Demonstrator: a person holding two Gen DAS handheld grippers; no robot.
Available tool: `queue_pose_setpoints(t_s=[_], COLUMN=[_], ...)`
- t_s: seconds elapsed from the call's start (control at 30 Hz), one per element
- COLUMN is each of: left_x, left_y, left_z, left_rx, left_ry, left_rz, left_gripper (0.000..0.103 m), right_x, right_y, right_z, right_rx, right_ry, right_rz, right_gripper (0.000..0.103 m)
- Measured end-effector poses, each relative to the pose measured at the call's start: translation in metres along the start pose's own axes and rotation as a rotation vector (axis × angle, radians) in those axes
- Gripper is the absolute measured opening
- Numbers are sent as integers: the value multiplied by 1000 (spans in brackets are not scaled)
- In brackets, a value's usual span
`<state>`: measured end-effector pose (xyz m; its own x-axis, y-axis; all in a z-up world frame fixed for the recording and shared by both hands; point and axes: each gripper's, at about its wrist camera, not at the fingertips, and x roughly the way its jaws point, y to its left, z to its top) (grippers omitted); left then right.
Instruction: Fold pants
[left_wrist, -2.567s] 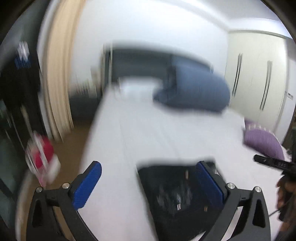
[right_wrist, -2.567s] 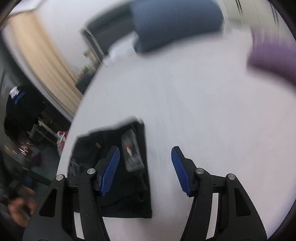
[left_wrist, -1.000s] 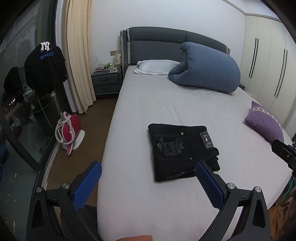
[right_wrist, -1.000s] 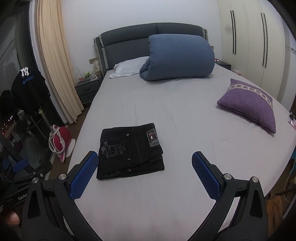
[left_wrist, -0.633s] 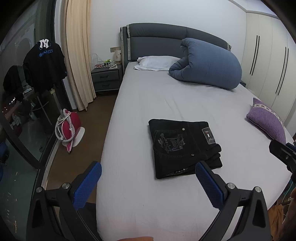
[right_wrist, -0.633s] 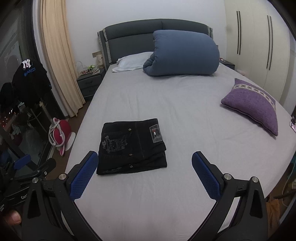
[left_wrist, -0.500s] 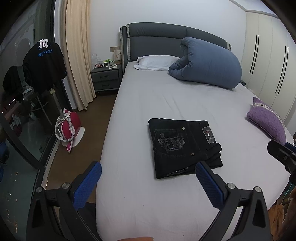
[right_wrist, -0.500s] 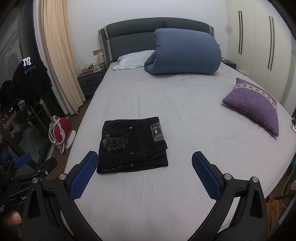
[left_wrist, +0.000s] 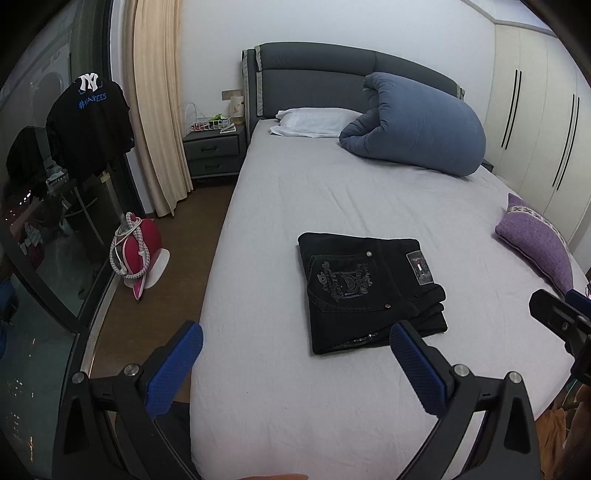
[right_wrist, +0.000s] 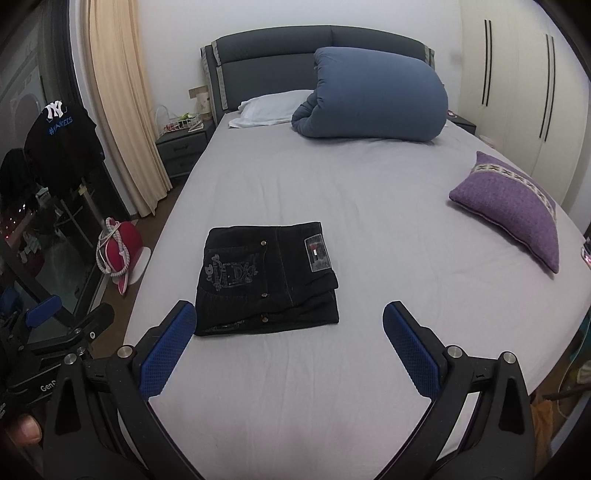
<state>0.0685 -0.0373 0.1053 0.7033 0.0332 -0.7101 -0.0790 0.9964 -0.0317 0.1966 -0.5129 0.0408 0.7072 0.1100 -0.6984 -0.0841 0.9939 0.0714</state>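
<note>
Far left, behind glass: a black T-shirt (left_wrist: 90, 122) with white and blue lettering is seen hung on a rack. A cream curtain (left_wrist: 157, 107) is hung beside it. On the brown floor below, a red-and-white object wound with a speckled cord (left_wrist: 135, 251) is noted, well apart from the bed.

A grey nightstand (left_wrist: 214, 153) is set against the wall just beside the headboard (left_wrist: 332, 70); a wire rack and small items are seen on top, too small to identify.

The bed (left_wrist: 295, 192) is covered with a pale grey sheet, lightly creased. At its head, a white pillow (left_wrist: 314, 122) is laid flat, with a rolled blue duvet (left_wrist: 417, 125) touching it on the right.

The pants (left_wrist: 369, 288), black denim, are found folded into a compact rectangle on the sheet, toward the left edge of the bed. The back pocket embroidery and a waistband patch are turned upward. Nothing is resting on them.

The left gripper (left_wrist: 293, 363) is held above the near edge of the bed, jaws spread wide, nothing between the blue pads; the pants are framed just past its right pad. The right gripper (right_wrist: 288, 345) is likewise held spread and empty, apart from the pants.

Right side: a purple cushion (right_wrist: 509, 208) is laid near the bed's edge, well apart from the pants. White wardrobe doors (right_wrist: 517, 92) are seen beyond.
</note>
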Motion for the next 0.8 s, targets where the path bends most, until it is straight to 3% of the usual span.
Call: queue_pose_setpoints(t_s=[0.8], left_x=[3], left_y=[-1], left_z=[-1], left_rx=[2], left_ry=[7], left_rz=[-6], left_gripper=[103], right_x=[6], right_y=[0], right_z=[-4], right_rx=[4], right_ry=[11], right_rz=[0], right_gripper=[103])
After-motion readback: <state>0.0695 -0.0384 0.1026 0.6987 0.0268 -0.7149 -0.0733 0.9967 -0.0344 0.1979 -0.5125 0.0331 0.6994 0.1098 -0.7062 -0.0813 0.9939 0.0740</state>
